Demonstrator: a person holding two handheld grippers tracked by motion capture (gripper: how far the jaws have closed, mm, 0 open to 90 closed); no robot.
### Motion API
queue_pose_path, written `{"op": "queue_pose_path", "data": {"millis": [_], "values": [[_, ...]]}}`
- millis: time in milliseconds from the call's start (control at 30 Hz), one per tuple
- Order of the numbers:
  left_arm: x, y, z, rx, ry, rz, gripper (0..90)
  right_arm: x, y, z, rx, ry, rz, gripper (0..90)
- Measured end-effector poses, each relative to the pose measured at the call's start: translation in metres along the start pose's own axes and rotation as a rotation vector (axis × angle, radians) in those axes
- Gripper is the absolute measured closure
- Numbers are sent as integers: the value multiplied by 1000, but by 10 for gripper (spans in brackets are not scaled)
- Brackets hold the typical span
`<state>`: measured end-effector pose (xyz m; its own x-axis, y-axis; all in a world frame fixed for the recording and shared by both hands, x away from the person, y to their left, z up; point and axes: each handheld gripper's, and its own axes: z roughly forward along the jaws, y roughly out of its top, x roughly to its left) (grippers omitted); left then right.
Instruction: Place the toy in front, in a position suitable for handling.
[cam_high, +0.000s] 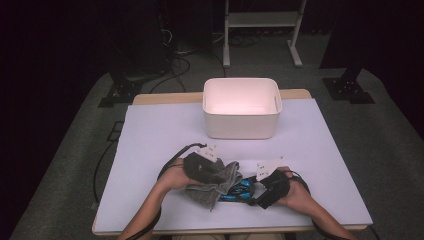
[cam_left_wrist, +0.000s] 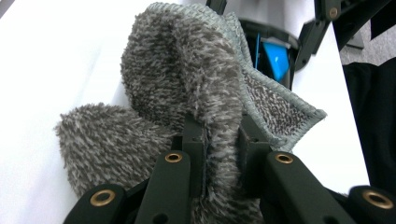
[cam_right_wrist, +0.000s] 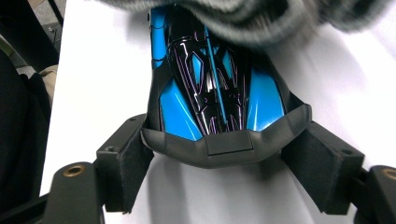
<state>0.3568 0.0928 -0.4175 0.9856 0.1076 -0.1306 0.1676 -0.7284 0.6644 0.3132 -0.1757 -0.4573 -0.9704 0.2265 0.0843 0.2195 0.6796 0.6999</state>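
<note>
One grey cloth (cam_left_wrist: 187, 79) and one toy car (cam_right_wrist: 212, 88), each clamped by tongs.

The tabletop (cam_high: 150, 150) is viewed from above, facing forward. Each tongs camera is set close, along its jaws. The grey cloth (cam_left_wrist: 187, 93) and blue toy car (cam_right_wrist: 210, 93) are shared.

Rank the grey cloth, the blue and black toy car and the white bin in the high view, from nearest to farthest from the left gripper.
1. Grey cloth: pinched in the shut left gripper, at the table's near edge.
2. Blue and black toy car: just to the right, partly under the cloth, its other end between the right gripper's jaws.
3. White bin: farthest, at the table's far side.
</note>
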Motion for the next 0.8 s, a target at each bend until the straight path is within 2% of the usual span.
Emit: {"op": "queue_pose_path", "data": {"millis": [167,367,500,633,800], "values": [[-1,-15,-11,-4,13,-14,772,0,0,0,-2,0,1,240],[-2,-33,-17,-22,13,-55,772,0,-1,0,-5,0,5,240],[-2,-35,-17,-38,3,-64,772,0,-1,0,-6,1,7,240],[-6,-27,-12,-42,-15,-42,771,0,-1,0,-9,1,5,240],[-13,-19,-9,-15,-17,4,771,0,-1,0,-9,0,3,240]]}}
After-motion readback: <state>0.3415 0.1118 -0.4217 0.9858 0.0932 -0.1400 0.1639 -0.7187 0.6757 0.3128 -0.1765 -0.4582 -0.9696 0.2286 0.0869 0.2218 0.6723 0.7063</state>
